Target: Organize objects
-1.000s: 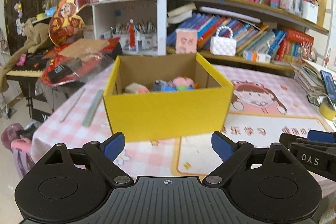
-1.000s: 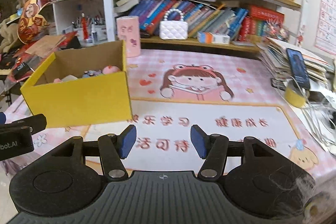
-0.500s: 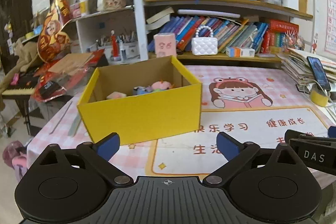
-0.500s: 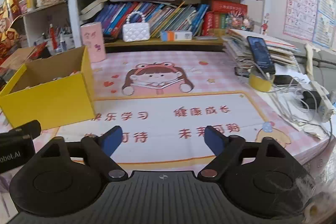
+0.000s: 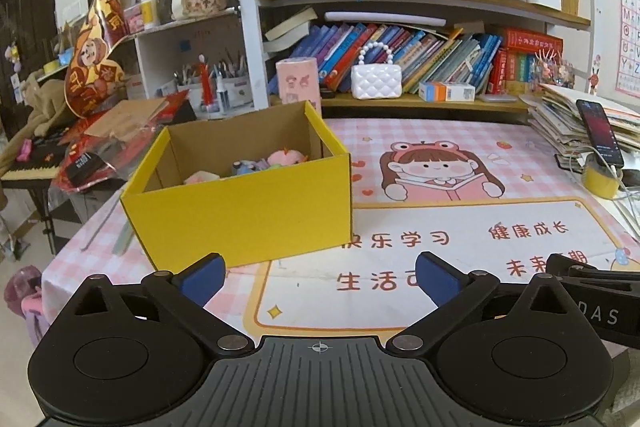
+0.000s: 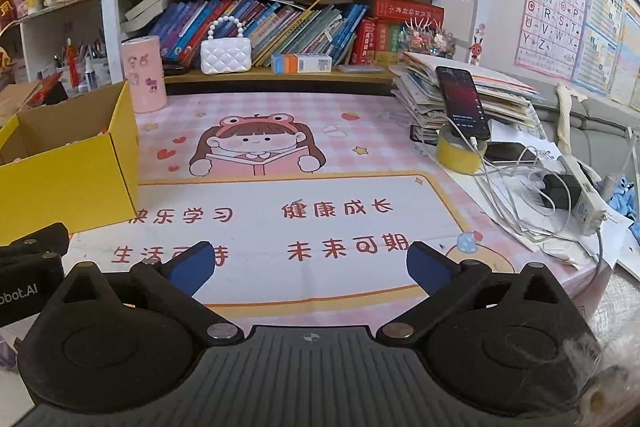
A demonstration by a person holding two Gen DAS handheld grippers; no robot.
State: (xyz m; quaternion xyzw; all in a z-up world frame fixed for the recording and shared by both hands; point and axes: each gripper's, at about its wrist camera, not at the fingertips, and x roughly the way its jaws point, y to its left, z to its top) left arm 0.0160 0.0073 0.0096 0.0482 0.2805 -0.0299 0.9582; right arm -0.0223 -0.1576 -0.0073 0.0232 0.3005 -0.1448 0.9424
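Observation:
A yellow cardboard box [image 5: 244,207] stands open on the left part of the pink table mat [image 5: 460,239]. Several small soft toys [image 5: 280,159] lie inside it, partly hidden by its front wall. The box also shows at the left edge of the right wrist view [image 6: 68,175]. My left gripper [image 5: 318,277] is open and empty, held back from the box near the table's front edge. My right gripper [image 6: 308,263] is open and empty over the mat's front, to the right of the box. Each gripper's body shows at the side of the other's view.
A pink cylinder [image 6: 144,75] and a white quilted purse [image 6: 226,53] stand at the back by the bookshelf. A stack of papers [image 6: 448,91], a phone [image 6: 462,103] on a yellow tape roll [image 6: 460,151] and cables [image 6: 532,203] fill the right side.
Both grippers have pulled back from the box and swung to the right. The right gripper's jaws have opened wider. The box and its contents have not moved.

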